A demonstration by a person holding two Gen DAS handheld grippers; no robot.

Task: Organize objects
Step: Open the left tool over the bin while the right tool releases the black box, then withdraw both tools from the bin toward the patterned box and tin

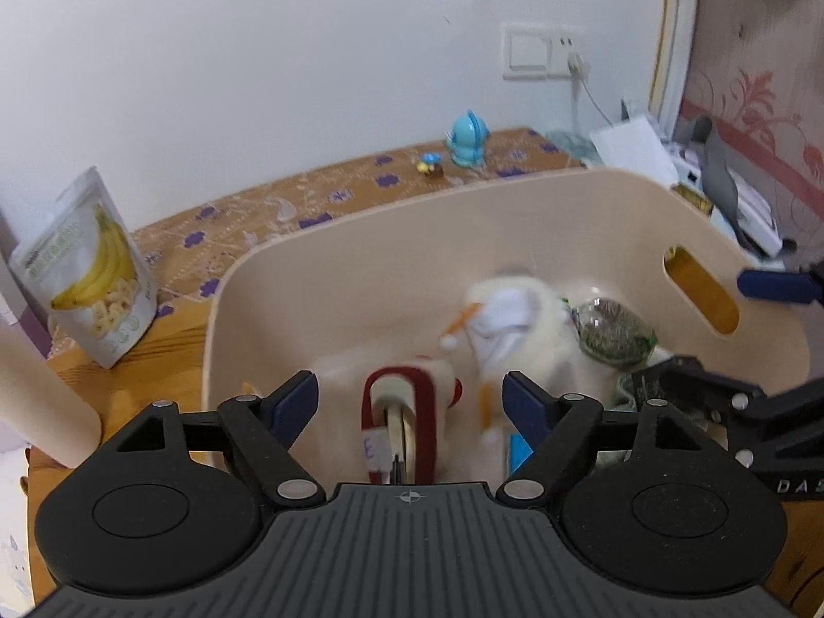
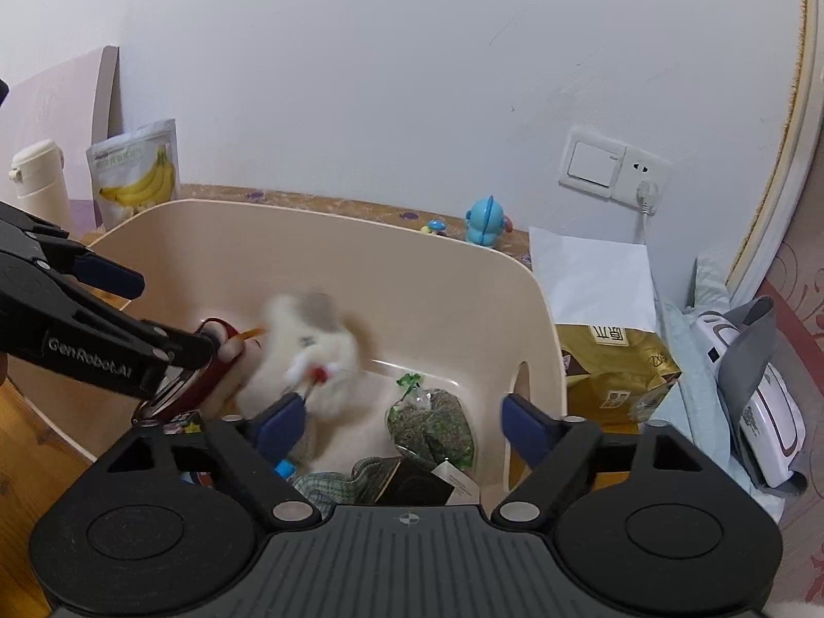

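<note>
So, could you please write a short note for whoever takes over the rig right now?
Left hand-held gripper: open over the beige bin, nothing gripped; red tape dispenser lies below it.
Right hand-held gripper: open, empty, over the bin.
In the bin: blurred white plush toy, bag of dried greens, tape dispenser, a few smaller items.
Outside it: banana chips pouch, blue toy figure, gold packet.
Left: probably deciding whether those go in.

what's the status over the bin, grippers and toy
Left gripper open over red tape dispenser. Right gripper open, empty. Plush toy blurred inside beige bin. Nothing blocking.
</note>
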